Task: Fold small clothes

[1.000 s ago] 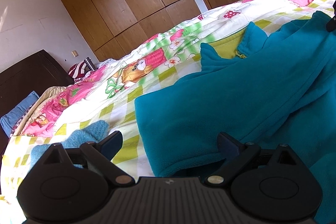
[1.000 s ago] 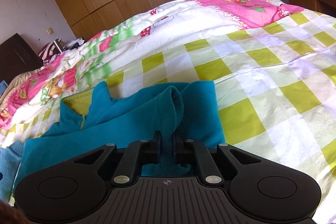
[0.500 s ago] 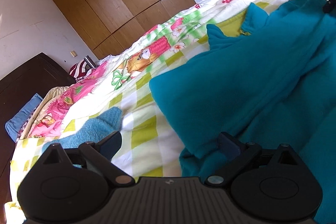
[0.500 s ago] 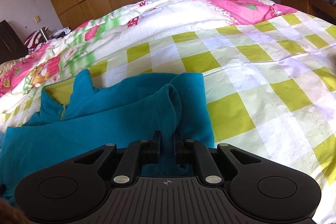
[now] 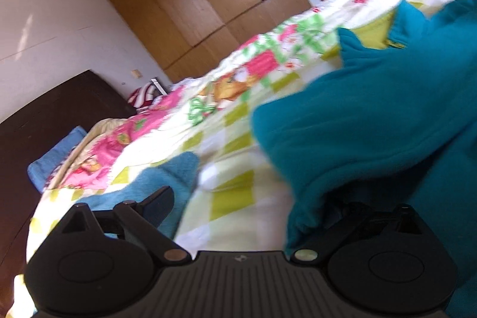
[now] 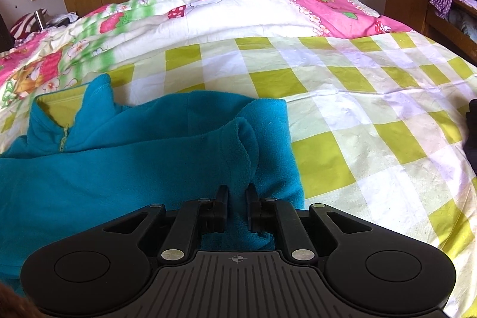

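While my right gripper (image 6: 237, 198) pinches a raised fold of the teal fleece top (image 6: 125, 169), its two fingers stand close together with the cloth squeezed between the pads, so I read it as clamped on the garment. From that grip the fleece spreads away to the left of the tool, with the collar (image 6: 68, 109) and its yellow-green lining ahead and far to the left, the short zip below it. A folded-over edge of the top lies just ahead and to the right of the fingertips. Beyond and to the right of the tool I see only the yellow-checked sheet (image 6: 357, 115), and farther ahead the pink and white floral quilt (image 6: 238, 11).

On my left gripper (image 5: 253, 198) the jaws stand wide apart. Its left finger (image 5: 158, 203) is bare, over a small light-blue towel (image 5: 167, 178) that lies on the sheet just ahead of it. Its right finger is hidden under a hanging edge of the same teal top (image 5: 372, 115); I cannot tell whether that finger touches the cloth, but nothing is pressed between the two. This view is blurred. The top fills the space ahead and to the right of this tool, collar far ahead.
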Demonstrator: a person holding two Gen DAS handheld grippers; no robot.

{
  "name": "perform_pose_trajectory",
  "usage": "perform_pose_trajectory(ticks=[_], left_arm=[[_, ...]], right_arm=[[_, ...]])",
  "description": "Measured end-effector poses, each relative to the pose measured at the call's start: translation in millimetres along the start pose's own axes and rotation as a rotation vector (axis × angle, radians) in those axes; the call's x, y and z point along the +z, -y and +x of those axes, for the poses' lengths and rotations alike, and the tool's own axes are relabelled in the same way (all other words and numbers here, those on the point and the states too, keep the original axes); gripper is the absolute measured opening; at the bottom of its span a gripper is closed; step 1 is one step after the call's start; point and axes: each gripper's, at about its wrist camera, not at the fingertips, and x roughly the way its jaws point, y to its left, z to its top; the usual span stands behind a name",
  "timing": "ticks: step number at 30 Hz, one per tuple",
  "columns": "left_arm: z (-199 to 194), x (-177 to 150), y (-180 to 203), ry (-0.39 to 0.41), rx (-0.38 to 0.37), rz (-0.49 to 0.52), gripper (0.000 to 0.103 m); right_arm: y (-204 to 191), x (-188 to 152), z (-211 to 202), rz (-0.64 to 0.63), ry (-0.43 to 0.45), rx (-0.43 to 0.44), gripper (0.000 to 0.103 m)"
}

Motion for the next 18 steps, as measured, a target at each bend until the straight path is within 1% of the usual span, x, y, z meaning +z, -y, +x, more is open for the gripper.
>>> perform_pose_trajectory(ticks=[1, 2, 3, 4, 5, 6, 8, 10, 13, 15, 16, 18], left_arm=[[0.4, -3.0, -18.3, -0.011, 0.020, -0.063, 0.103], [1.8, -7.2, -35.6, -0.021, 0.003, -0.127, 0.103], [3.2, -11.7, -49.1, -0.027, -0.037, -0.189, 0.103], [5.8, -16.4, -58.7, -0.052, -0.069, -0.243, 0.103], [7.7, -19.7, -60.1, -0.080, -0.082, -0.263, 0.103], [7.7, -23.0, -57.3, -0.094, -0.090, -0.260, 0.103], [1.6, -32.3, -46.7, -0.098, -0.097, -0.209, 0.103], [-7.1, -39.0, -45.2, -0.108, -0.069, -0.183, 0.103], [-27.0, -45.8, -59.6, -0.104, -0.054, -0.207, 0.103], [-41.8, -44.2, -68.5, -0.080, -0.040, -0.222, 0.103], [-47.7, -41.9, -71.6, -0.059, -0.038, -0.227, 0.103], [-59.7, -31.5, -74.9, 0.015, -0.044, -0.239, 0.103]], right_arm=[[-1.5, 0.2, -0.1, -0.009, 0.000, -0.007, 0.010], [-2.2, -0.1, 0.2, -0.023, 0.000, -0.010, 0.010], [-2.7, -0.5, 0.7, -0.034, 0.001, -0.012, 0.010], [-3.1, -1.3, 1.4, -0.041, 0.003, -0.013, 0.010], [-3.4, -2.3, 2.5, -0.037, 0.003, -0.005, 0.010], [-4.2, -3.4, 3.5, -0.033, 0.002, 0.003, 0.010], [-9.8, -6.6, 3.9, -0.047, 0.009, 0.001, 0.012], [-15.8, -8.5, 3.0, -0.088, 0.018, -0.020, 0.013], [-15.7, -7.7, -5.6, -0.109, 0.023, -0.026, 0.014], [-12.9, -7.7, -19.4, -0.095, 0.049, -0.027, 0.016], [-13.1, -8.3, -31.9, -0.098, 0.078, -0.035, 0.016], [-19.1, -10.2, -53.7, -0.137, 0.151, -0.084, 0.017]])
